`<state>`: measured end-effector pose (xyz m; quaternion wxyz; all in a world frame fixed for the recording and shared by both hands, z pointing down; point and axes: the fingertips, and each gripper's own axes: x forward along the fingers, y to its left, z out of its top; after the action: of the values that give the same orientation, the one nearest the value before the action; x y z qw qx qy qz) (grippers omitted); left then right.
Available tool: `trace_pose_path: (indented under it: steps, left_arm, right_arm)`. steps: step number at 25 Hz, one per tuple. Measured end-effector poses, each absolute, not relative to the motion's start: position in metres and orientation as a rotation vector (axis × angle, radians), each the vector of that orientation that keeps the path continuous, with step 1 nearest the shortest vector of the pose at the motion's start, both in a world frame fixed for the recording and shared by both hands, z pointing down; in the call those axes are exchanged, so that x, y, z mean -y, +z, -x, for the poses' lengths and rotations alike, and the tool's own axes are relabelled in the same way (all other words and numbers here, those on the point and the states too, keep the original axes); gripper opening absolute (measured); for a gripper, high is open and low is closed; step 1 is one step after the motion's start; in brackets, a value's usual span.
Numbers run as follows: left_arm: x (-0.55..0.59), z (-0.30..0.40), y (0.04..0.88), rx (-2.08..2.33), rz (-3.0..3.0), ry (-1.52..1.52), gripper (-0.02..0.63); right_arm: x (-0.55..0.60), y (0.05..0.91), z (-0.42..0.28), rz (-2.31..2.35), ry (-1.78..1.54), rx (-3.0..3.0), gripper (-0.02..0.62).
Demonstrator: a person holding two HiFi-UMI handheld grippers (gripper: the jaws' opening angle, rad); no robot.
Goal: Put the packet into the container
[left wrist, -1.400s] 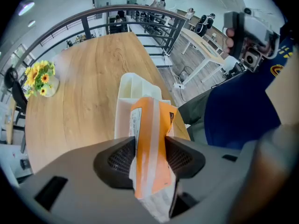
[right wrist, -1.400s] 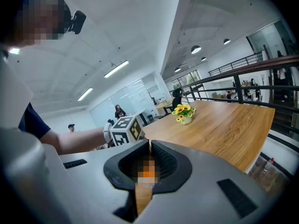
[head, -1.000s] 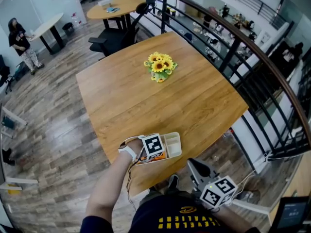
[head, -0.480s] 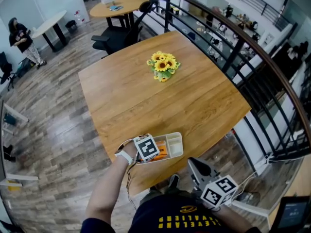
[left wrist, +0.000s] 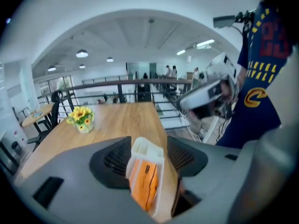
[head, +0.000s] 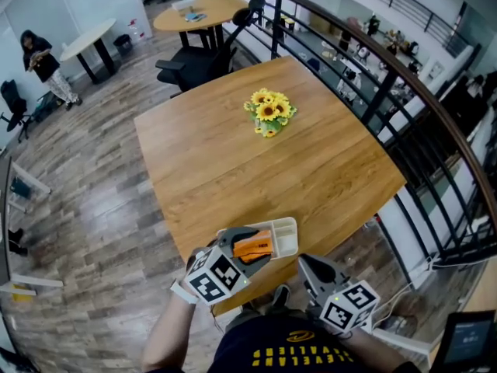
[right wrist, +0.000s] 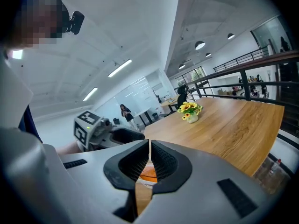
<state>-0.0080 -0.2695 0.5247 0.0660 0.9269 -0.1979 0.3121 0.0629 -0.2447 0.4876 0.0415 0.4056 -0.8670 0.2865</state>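
Packet (head: 254, 246) inside container (head: 286, 235) — left hand-held gripper (head: 241, 252) jaws spread.

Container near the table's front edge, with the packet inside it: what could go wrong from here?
1. The container sits close to the near edge of the table, so a nudge toward the person could probably tip it off.
2. The left gripper is open, but it hangs right over the container's end beside the orange packet. A careless pull back might catch the rim and drag it.
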Motion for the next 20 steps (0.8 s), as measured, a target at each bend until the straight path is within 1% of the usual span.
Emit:
trace_pose_path:
  steps: [3, 5, 7, 9, 11, 20]
  left_arm:
    - [0.253, -0.001, 0.466, 0.729, -2.875, 0.604, 0.232]
    - [0.248, 0.006, 0.437, 0.866, -2.792, 0.352, 0.172]
    - [0.247, 0.019, 0.421, 0.995, -2.613, 0.078, 0.083]
    - [0.243, 0.030, 0.422, 1.072, -2.447, -0.092, 0.001]
    - [0.234, 0.033, 0.432, 1.097, -2.377, -0.130, 0.000]
    - [0.225, 0.015, 0.444, 1.075, -2.412, -0.063, 0.000]
  right_arm:
    - [0.248, 0.483, -0.057, -1.229, 0.866, 2.669, 0.021]
    - [0.250, 0.480, -0.055, -1.228, 0.861, 2.679, 0.021]
    - [0.251, 0.476, -0.054, -1.230, 0.857, 2.695, 0.021]
    - [0.252, 0.467, -0.056, -1.234, 0.832, 2.734, 0.021]
    - [0.251, 0.455, -0.055, -1.235, 0.782, 2.790, 0.020]
    - [0.240, 0.423, -0.038, -1.180, 0.512, 2.902, 0.015]
